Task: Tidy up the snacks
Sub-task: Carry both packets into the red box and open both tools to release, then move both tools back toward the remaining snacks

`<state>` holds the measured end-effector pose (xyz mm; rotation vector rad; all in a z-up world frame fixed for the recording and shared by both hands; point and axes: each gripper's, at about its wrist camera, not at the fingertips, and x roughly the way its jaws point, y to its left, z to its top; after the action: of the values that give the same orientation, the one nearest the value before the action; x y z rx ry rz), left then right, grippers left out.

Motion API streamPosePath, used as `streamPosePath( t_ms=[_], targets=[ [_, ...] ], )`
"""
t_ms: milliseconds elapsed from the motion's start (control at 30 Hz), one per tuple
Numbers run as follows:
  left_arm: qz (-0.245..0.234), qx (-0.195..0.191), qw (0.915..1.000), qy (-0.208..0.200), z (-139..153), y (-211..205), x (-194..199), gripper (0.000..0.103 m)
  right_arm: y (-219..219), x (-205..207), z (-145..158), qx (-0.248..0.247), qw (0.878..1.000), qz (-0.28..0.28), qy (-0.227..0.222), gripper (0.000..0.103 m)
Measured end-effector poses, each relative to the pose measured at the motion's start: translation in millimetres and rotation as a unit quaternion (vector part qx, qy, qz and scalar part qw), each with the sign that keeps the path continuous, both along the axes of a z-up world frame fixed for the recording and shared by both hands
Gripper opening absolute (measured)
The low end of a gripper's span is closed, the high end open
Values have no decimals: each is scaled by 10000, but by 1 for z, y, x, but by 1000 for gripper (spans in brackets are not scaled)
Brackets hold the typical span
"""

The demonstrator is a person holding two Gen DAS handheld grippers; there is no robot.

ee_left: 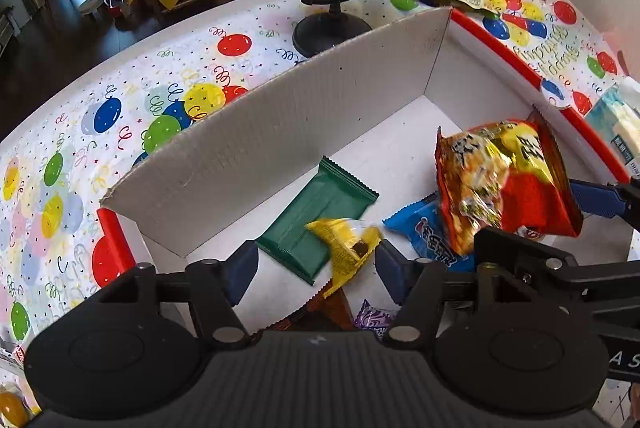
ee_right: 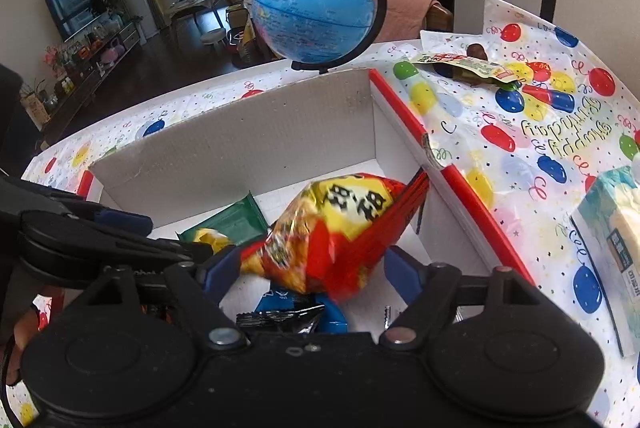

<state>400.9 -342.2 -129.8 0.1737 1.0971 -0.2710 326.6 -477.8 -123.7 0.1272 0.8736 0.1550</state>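
Snacks fill the white box [ee_left: 280, 116] on the counter: left gripper [ee_left: 316, 268] released around a yellow packet [ee_left: 344, 244], right gripper [ee_right: 312, 268] released around the red-yellow bag [ee_right: 336, 228].

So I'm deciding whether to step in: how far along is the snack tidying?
Well along. Done: a green bar and a blue packet lie in the box. In hand: the left gripper and right gripper are both open, a small yellow packet and a red and yellow bag dropping between their fingers. Left: a packet on the tablecloth beyond the box.
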Motion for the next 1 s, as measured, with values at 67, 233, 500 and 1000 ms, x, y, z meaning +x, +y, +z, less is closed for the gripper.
streamPosePath(
  t_ms=[67,233,500,1000],
  targets=[
    [14,-42,10000,-13,2,2,-2,64,-1,-2,2,11,10000,-11,-18,82],
    [92,-212,9996,-148,13,9,-9,73,-4,-13,12,63,9998,-31,-166,89],
    [86,-504,9981,-343,34,22,-29,79,-6,-33,35,153,9989,-38,-440,94],
    [124,-929,9919,-854,82,61,-87,87,16,-82,80,315,9938,224,-1046,103]
  ],
)
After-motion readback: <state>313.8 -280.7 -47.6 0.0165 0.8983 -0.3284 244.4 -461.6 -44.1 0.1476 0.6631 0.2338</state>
